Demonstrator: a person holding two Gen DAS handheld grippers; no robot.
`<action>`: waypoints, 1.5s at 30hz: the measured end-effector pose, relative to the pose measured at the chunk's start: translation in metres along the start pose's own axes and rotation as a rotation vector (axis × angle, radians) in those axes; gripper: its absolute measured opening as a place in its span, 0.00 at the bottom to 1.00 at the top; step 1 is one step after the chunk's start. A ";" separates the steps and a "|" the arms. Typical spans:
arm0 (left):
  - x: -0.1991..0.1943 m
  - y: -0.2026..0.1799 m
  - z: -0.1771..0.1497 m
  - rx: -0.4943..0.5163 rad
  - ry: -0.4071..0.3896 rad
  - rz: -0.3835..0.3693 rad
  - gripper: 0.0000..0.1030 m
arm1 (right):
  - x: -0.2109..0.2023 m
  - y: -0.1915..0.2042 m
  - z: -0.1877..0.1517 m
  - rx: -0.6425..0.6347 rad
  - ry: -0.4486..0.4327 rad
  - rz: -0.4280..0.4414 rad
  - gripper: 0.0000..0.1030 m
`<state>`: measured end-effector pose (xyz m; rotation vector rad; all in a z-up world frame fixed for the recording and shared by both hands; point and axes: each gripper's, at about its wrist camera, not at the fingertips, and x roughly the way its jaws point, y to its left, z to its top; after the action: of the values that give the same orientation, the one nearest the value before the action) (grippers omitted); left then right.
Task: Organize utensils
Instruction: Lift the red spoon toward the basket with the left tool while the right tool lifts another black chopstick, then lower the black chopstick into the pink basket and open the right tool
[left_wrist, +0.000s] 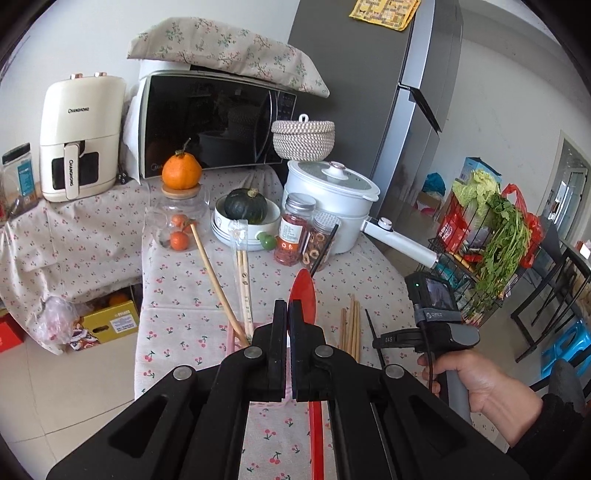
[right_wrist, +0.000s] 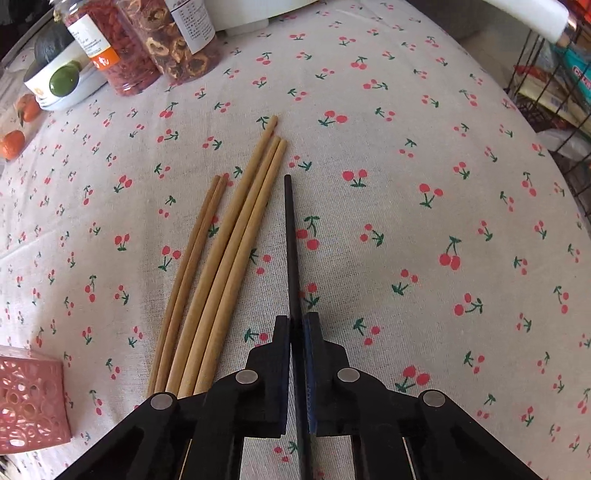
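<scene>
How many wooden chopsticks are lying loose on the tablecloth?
5: a thin pair on the left, three thicker ones touching beside them, all left of the black chopstick. Near ends are hidden.

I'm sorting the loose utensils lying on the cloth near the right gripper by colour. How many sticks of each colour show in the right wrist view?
Light wooden chopsticks: 5
Black chopstick, clamped in the right gripper: 1
Total: 6
</scene>
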<state>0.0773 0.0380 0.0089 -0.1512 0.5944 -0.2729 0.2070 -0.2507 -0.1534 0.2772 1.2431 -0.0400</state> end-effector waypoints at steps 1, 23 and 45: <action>-0.004 0.002 0.003 -0.006 -0.032 0.010 0.00 | -0.011 -0.004 0.001 -0.003 -0.027 0.021 0.05; 0.035 0.004 0.014 0.033 -0.456 0.353 0.00 | -0.155 0.007 -0.043 -0.088 -0.401 0.253 0.05; 0.030 0.022 0.004 -0.091 -0.072 0.211 0.44 | -0.228 0.044 -0.064 -0.219 -0.533 0.420 0.05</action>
<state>0.1081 0.0499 -0.0086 -0.1832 0.5469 -0.0355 0.0819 -0.2211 0.0495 0.3067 0.6357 0.3618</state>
